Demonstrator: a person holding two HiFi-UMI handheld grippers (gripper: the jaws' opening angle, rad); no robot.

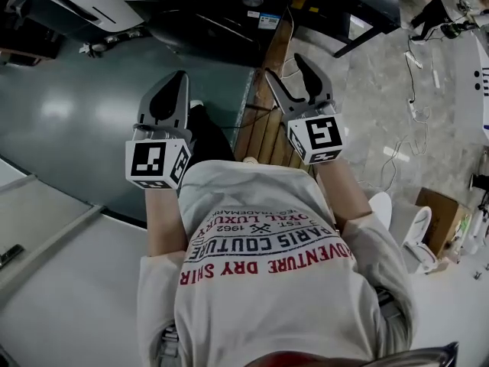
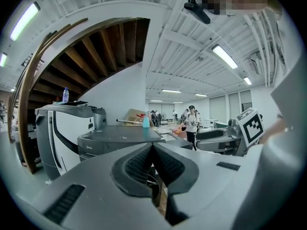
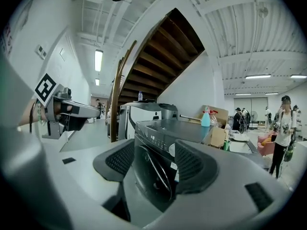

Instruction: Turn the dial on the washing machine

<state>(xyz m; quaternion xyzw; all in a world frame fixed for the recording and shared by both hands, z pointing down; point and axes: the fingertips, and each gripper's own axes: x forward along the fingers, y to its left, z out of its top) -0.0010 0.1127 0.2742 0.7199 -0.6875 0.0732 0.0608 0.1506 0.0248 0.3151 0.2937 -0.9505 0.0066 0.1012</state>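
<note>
The left tongs [image 2: 152,146] are clenched empty, and the right tongs [image 3: 154,153] hang released, short of the dark grey front-loading washing machine [image 3: 165,128].

Light: bright, even, from ceiling strip lamps [image 2: 225,56] | Glare: soft patches on grey floor [image 1: 57,109] | Shadows: deep under staircase [image 3: 160,56]; washing machine [image 1: 206,21] dark in head view | Distortion: heavy fisheye, black corners in gripper views | Focus: near foreground soft
</note>
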